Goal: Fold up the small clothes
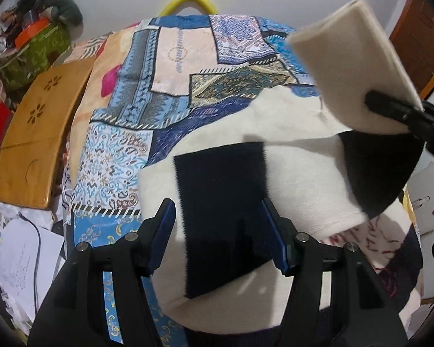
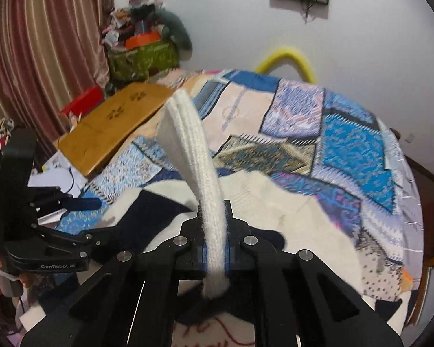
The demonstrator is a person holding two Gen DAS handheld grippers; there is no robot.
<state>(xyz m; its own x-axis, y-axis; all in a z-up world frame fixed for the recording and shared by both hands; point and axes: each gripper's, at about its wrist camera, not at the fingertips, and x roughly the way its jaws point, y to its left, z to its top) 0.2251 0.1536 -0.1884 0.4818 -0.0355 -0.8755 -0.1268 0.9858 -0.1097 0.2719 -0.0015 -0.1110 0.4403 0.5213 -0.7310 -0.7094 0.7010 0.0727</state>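
A small white knit sweater with navy blue panels (image 1: 298, 173) lies on the patchwork-covered table (image 1: 170, 66). My left gripper (image 1: 217, 222) is open and hovers over a navy panel (image 1: 220, 202), holding nothing. My right gripper (image 2: 214, 219) is shut on the sweater's white sleeve (image 2: 193, 144) and holds it lifted above the body, the cuff end standing up. That sleeve shows in the left wrist view (image 1: 356, 57) at the upper right, pinched by the right gripper (image 1: 373, 101). The sweater body (image 2: 303, 217) spreads below in the right wrist view.
A wooden board (image 1: 40, 133) lies off the table's left side, over papers (image 1: 17, 254). A green box with clutter (image 1: 34, 52) stands at the far left. A yellow curved tube (image 1: 191, 0) rises behind the table. A brown door (image 1: 419, 43) is at right.
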